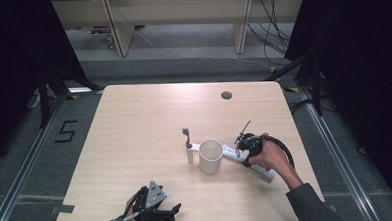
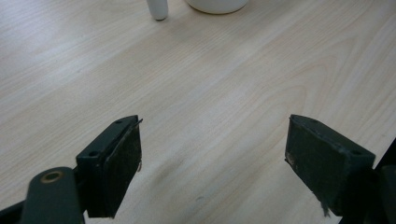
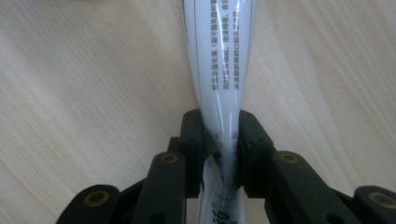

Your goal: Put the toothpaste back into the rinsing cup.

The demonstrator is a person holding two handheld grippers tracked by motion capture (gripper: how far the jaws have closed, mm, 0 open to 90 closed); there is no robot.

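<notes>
A person sits at a pale wooden table [image 1: 135, 143] with a black gripper in each hand. The right gripper [image 3: 220, 154] is clamped on a white tube [image 3: 219, 60], which looks like toothpaste. The tube is soft glossy plastic, wide and rounded farther from the jaws and pinched flat where the two pads squeeze it. Lines of small dark print run along its length, with a trace of purple lettering near the pinched part. In the high view the tube [image 1: 231, 151] lies flat on the table right of centre, just beside a white cup [image 1: 210, 156], with the right gripper [image 1: 241, 144] over its middle. On the cup's other side a toothbrush [image 1: 188, 146] stands upright, with a red and white handle and a grey head. The left gripper [image 1: 176, 210] rests at the near edge of the table, well apart from these things. Its jaws stand wide apart with bare wood between the pads [image 2: 119, 163].
</notes>
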